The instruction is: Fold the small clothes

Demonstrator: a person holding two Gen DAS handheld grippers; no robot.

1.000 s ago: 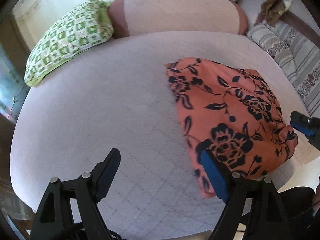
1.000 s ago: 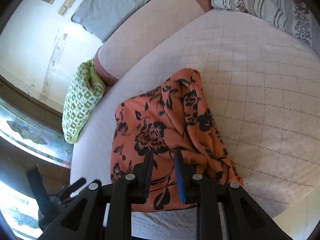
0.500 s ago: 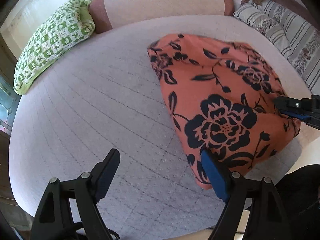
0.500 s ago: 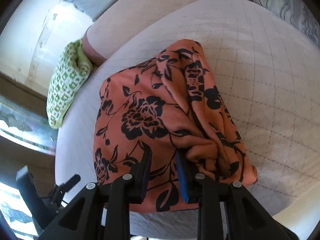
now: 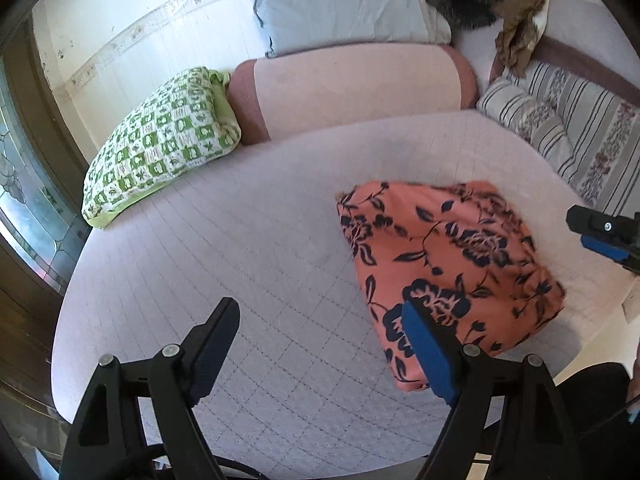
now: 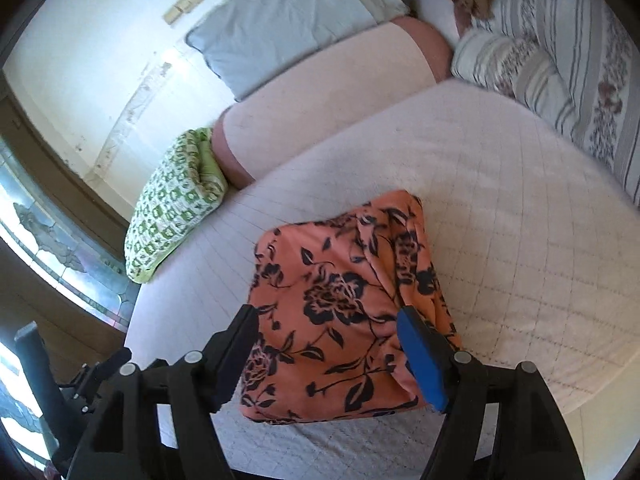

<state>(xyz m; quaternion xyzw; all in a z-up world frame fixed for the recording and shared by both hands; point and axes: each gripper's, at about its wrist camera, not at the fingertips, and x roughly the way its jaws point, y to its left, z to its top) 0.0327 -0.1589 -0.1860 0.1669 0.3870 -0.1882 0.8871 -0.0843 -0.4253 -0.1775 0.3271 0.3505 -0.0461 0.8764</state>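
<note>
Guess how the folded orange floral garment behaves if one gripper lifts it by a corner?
The orange floral garment is soft, with rumpled folds along its right side, so it probably droops and unfolds. It looks thin, likely light. On the quilted bed cover, a push would probably bunch it, not slide it.

R gripper jaws wide apart over folded orange floral garment on bed

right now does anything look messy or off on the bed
The folded orange floral garment is a bit uneven: its right edge is bunched into a thick ridge rather than lying flat. Both the left gripper and right gripper are open, clear of it.
</note>
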